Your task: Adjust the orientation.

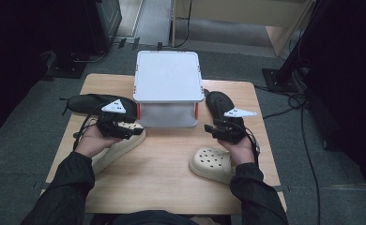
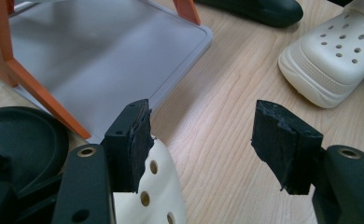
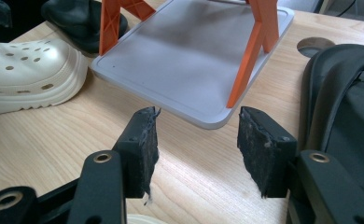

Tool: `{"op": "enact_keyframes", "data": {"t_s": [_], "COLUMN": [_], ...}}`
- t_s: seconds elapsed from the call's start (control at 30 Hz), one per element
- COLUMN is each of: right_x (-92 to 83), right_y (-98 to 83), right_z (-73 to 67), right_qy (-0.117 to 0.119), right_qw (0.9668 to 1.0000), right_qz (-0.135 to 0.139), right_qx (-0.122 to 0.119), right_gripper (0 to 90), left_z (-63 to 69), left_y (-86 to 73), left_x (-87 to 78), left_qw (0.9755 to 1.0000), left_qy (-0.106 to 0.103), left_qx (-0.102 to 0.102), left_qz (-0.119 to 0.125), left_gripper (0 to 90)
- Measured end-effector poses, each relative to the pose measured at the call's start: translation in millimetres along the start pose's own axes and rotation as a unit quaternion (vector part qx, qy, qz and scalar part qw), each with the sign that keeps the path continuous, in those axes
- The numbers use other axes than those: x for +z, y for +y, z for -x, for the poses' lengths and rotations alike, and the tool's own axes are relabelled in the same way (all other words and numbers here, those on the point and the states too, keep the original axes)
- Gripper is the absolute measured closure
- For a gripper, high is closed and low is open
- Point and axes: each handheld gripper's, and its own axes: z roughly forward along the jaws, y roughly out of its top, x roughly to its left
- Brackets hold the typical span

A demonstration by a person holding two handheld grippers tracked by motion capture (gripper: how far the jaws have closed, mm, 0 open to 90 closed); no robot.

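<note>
A grey two-tier rack with orange legs stands at the table's back centre. My left gripper hovers open over the toe of a cream clog, left of the rack. In the left gripper view the gripper has nothing between its pads, and that clog lies under one jaw. My right gripper is open too, just right of the rack, above bare wood. In the right gripper view the gripper faces the rack's bottom plate. A second cream clog lies near my right hand.
One black shoe lies left of the rack behind my left gripper, another black shoe right of it. The wooden table has bare room in the middle front. Cables and dark stands are on the floor around.
</note>
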Motion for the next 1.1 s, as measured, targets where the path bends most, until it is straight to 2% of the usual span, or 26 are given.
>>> {"op": "enact_keyframes", "data": {"t_s": [0.17,0.43,0.5,0.7,0.87,1.1], "right_x": [-2.1,-5.9,-11.3,-14.8,-11.3,-5.1], "right_y": [0.2,4.8,5.6,3.2,7.1,13.4], "right_z": [-1.5,-7.3,-6.6,6.0,3.0,-1.3], "right_qy": [0.016,-0.004,-0.009,-0.009,-0.007,0.003], "right_qw": [0.9998,0.9993,0.9985,0.9989,0.9987,0.9986], "right_qz": [-0.007,-0.018,-0.017,-0.028,-0.029,-0.025], "right_qx": [0.003,-0.032,-0.052,-0.037,-0.042,-0.047], "right_gripper": [46.7,44.2,46.8,47.3,47.1,47.1], "left_z": [-1.7,-6.6,-10.6,-15.9,-17.4,-20.5], "left_y": [-0.4,-4.0,-7.6,-14.4,-23.8,-34.7], "left_x": [-3.2,-11.0,-16.4,-30.6,-38.2,-49.6], "left_qw": [1.0,0.9999,0.9997,0.9994,0.9994,0.9986], "left_qy": [0.0,0.013,0.018,0.021,0.027,0.035], "left_qx": [-0.003,-0.006,-0.005,-0.014,-0.015,-0.031], "left_qz": [0.003,0.007,0.013,0.024,0.013,0.022], "left_gripper": [38.2,37.9,39.4,41.2,41.3,41.3]}}
